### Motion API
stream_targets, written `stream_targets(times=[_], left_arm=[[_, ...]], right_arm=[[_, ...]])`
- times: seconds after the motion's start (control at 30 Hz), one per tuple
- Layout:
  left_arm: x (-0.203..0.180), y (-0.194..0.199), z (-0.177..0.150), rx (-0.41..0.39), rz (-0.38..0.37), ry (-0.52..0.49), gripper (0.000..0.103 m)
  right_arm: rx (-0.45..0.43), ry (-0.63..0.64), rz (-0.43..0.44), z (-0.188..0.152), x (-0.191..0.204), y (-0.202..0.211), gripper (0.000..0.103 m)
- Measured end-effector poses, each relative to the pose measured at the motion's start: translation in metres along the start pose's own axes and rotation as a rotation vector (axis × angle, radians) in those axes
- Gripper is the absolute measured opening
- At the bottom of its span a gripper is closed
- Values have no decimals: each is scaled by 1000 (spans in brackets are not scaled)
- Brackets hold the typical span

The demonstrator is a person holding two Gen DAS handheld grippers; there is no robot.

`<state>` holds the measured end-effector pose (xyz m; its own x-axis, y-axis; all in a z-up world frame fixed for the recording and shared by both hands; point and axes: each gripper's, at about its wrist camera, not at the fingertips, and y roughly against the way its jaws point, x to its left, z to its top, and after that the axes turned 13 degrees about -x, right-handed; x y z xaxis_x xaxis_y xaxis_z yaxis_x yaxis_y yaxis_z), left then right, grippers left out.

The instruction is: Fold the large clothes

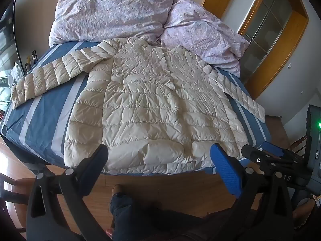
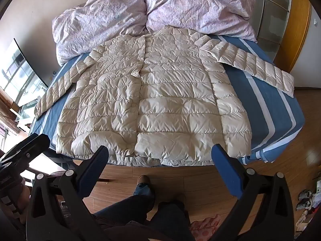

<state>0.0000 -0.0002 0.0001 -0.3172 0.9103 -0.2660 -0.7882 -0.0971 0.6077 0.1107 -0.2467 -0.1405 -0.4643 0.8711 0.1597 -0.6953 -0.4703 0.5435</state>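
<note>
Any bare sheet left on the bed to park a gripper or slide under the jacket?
Bare striped sheet lies right of the jacket, under the right sleeve. A second strip lies left of the body, below the left sleeve. The head end is crowded with pillows.

The bed is covered by a blue sheet with pale stripes running head to foot. A cream quilted jacket lies flat on the sheet, front up, hem at the foot edge, both sleeves spread outward. Beyond the jacket's collar, two lilac floral pillows lie side by side at the head, touching the jacket's shoulders.
</note>
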Motion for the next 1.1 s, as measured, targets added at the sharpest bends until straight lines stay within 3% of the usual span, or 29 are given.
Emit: stream_targets(times=[1.1], left_arm=[[1, -1, 0, 3, -2, 3, 101]], right_arm=[[0, -5, 4, 1, -1, -1, 102]])
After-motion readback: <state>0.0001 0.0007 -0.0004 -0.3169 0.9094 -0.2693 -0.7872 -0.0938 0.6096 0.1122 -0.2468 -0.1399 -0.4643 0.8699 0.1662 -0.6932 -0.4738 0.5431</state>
